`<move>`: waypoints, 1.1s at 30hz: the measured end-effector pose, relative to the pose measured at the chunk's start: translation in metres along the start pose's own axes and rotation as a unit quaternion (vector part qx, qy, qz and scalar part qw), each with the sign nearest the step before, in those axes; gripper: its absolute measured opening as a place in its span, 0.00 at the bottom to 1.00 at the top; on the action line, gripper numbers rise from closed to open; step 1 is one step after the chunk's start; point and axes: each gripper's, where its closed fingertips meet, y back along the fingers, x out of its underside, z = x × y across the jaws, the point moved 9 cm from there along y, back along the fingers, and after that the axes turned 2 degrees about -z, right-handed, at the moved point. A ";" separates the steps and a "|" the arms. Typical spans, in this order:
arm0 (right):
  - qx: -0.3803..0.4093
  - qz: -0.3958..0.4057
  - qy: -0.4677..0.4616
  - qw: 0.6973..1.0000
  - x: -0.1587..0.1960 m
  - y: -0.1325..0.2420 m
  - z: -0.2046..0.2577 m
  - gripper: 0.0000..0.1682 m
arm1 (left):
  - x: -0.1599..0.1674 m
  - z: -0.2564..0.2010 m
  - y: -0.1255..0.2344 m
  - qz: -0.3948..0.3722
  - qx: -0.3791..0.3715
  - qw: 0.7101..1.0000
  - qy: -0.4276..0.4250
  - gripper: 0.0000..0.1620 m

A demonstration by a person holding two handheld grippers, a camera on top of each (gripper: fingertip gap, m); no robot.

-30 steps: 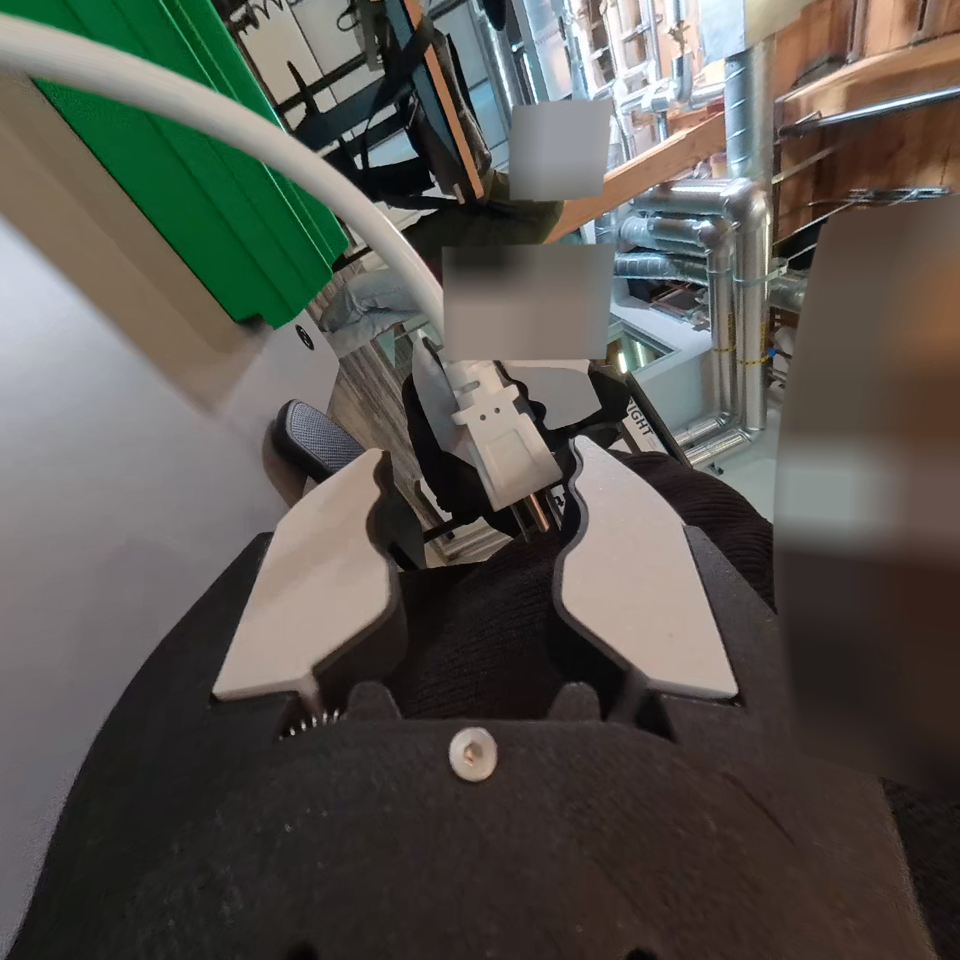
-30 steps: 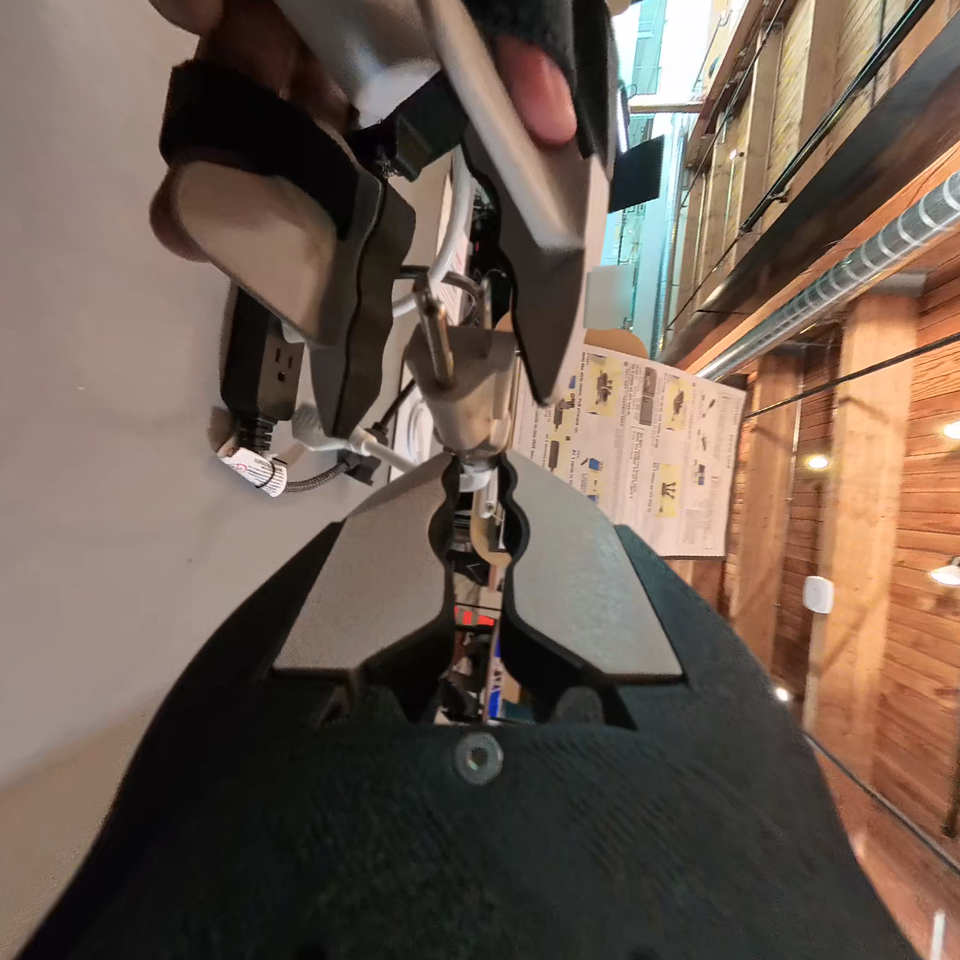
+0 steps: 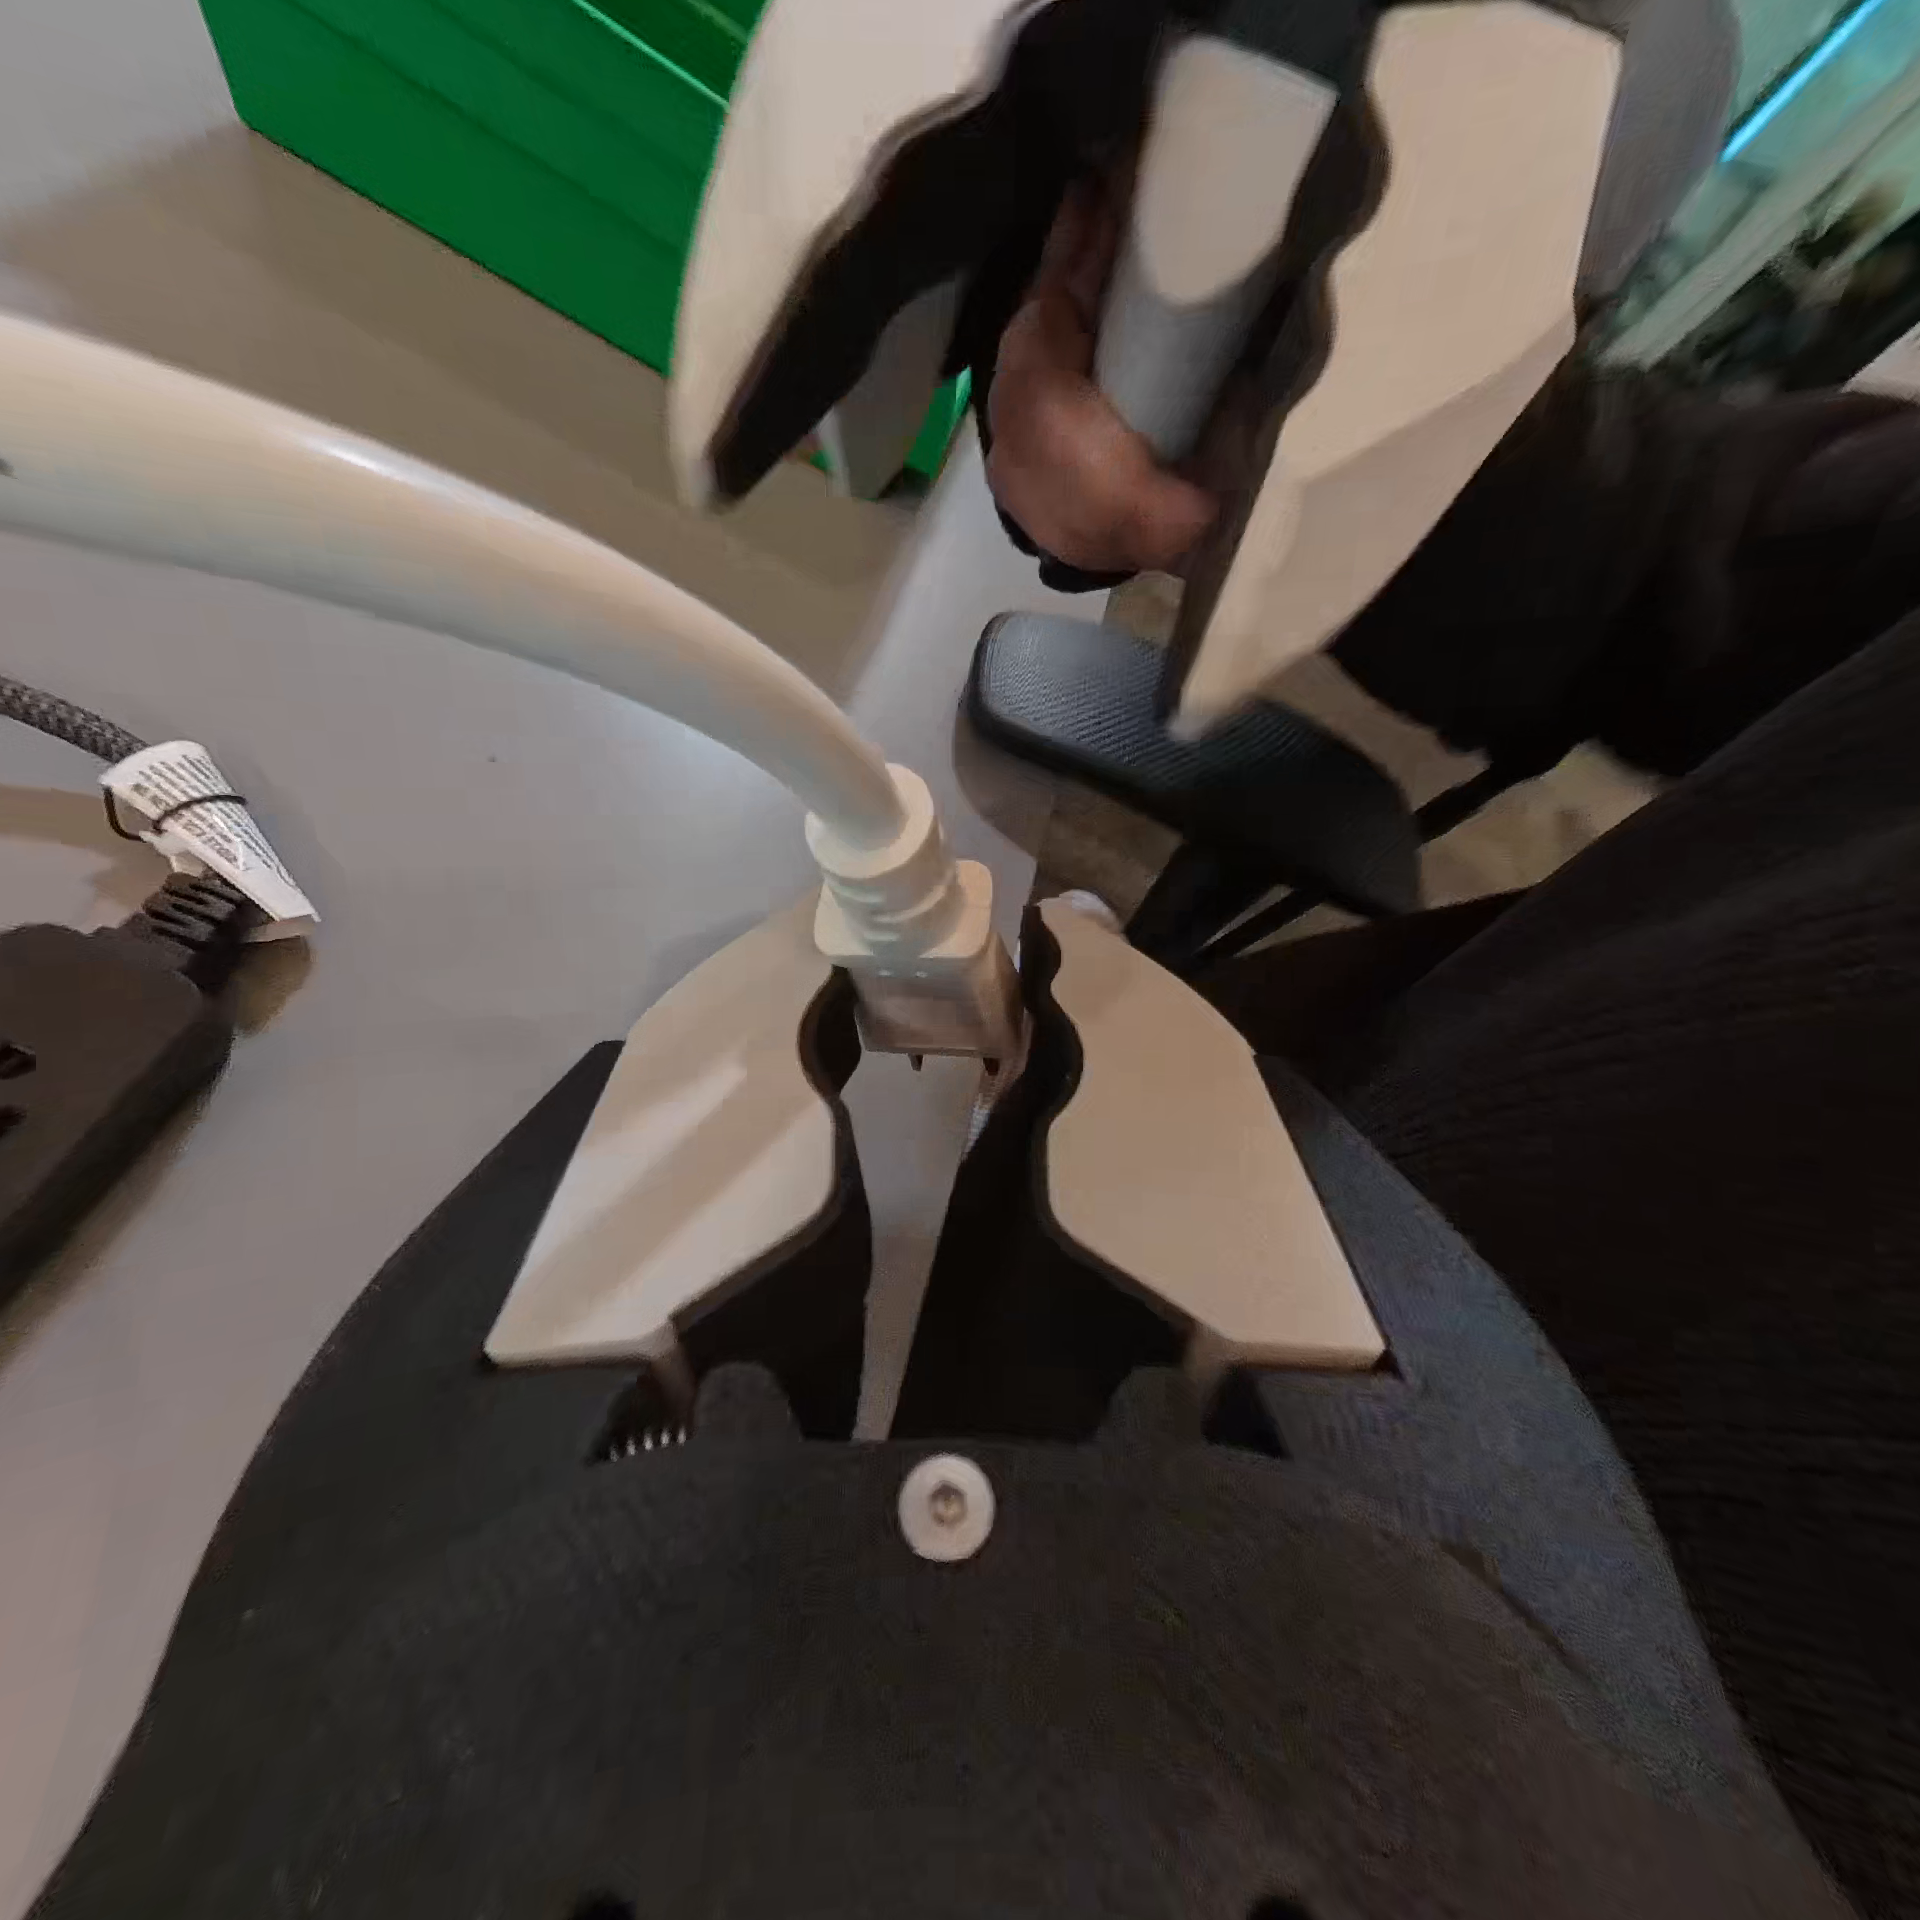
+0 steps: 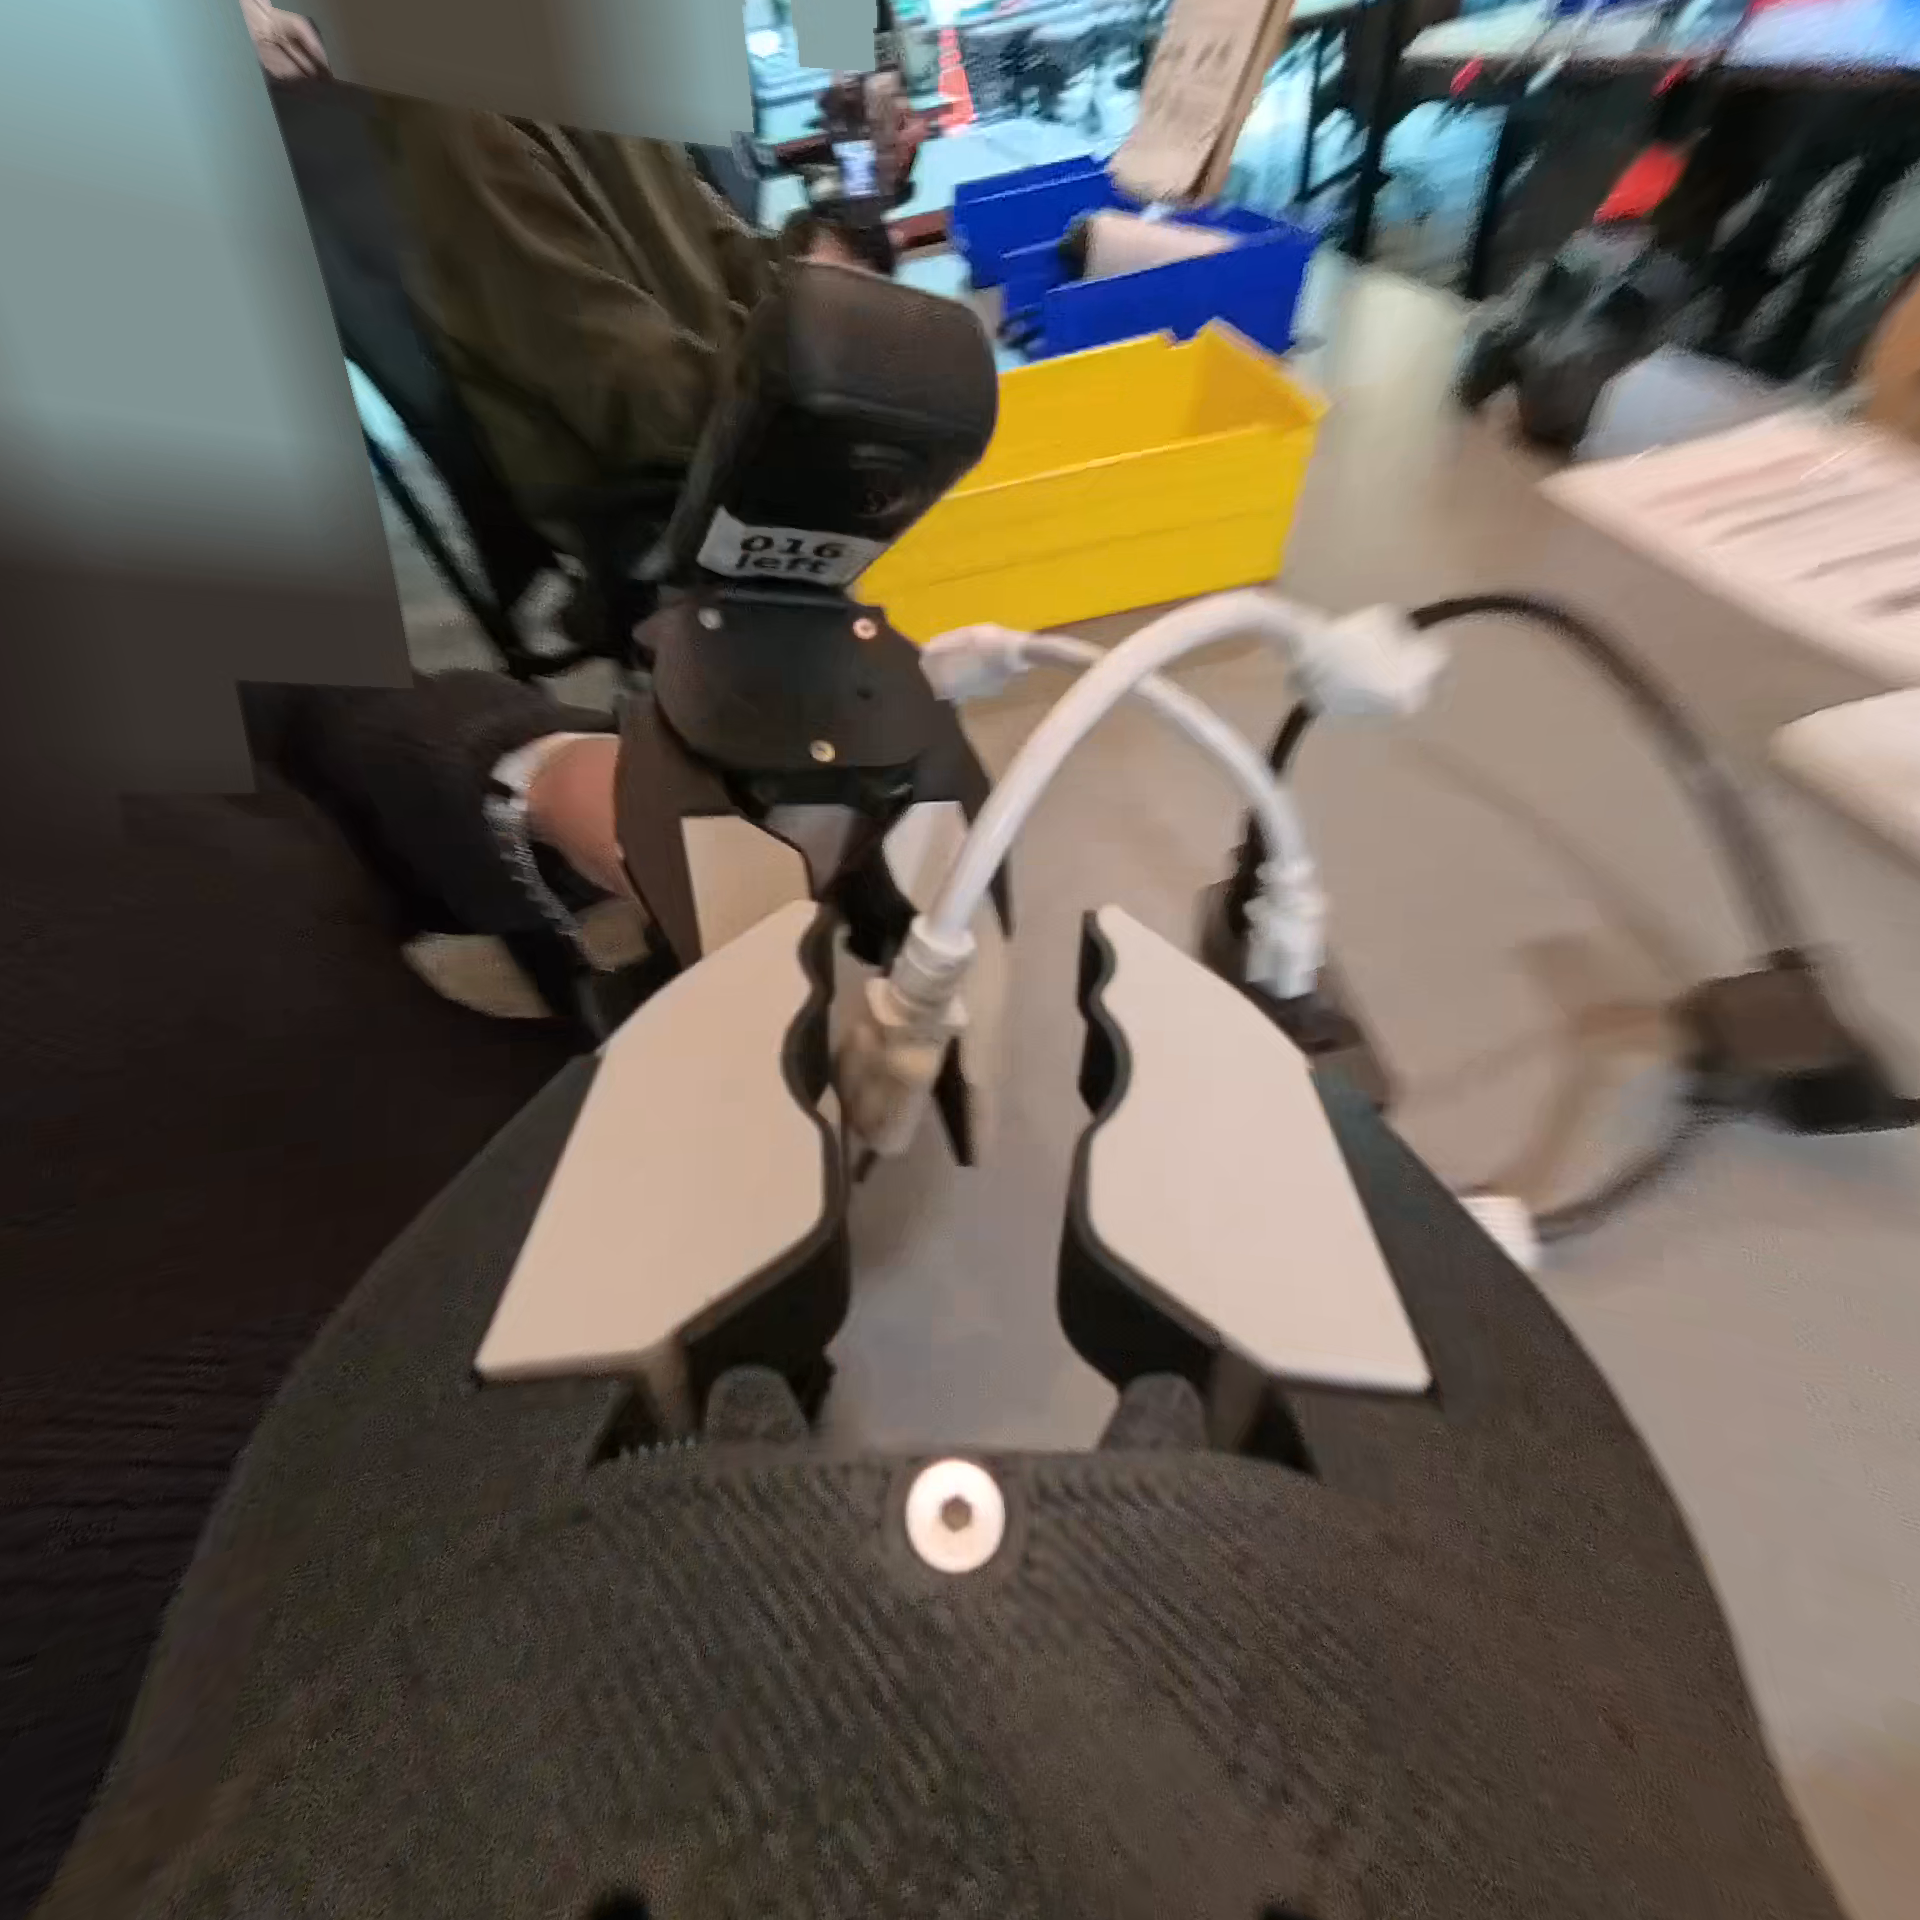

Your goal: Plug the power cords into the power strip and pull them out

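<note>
Left wrist view: at frame centre the left gripper [image 3: 940, 997] pinches the white plug [image 3: 920, 961], prongs toward the camera; the power strip [image 3: 73, 1081] lies at the left edge. The right gripper [image 4: 951, 971] hangs spread, empty. Best turn the prongs toward the strip before pushing in.

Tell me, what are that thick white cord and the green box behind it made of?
The white cord looks like smooth rubbery plastic: it bends in a soft arc and carries a glossy highlight. Its plug, pinched in the left gripper, looks like harder moulded plastic with ribs. The green box seems rigid plastic, evenly coloured with stepped walls.
</note>
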 end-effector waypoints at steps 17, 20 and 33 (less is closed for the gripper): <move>0.039 -0.094 -0.003 0.995 0.003 -0.011 -0.031 0.08 | 0.000 0.012 0.023 -0.078 -0.043 0.996 -0.020 0.23; 0.087 -0.132 0.025 0.987 0.002 -0.014 -0.053 0.07 | 0.002 0.016 0.046 -0.118 -0.084 0.989 -0.033 0.23; 0.089 -0.257 0.057 0.961 0.005 -0.005 -0.029 0.03 | 0.011 0.046 0.045 -0.301 0.170 0.920 0.186 0.45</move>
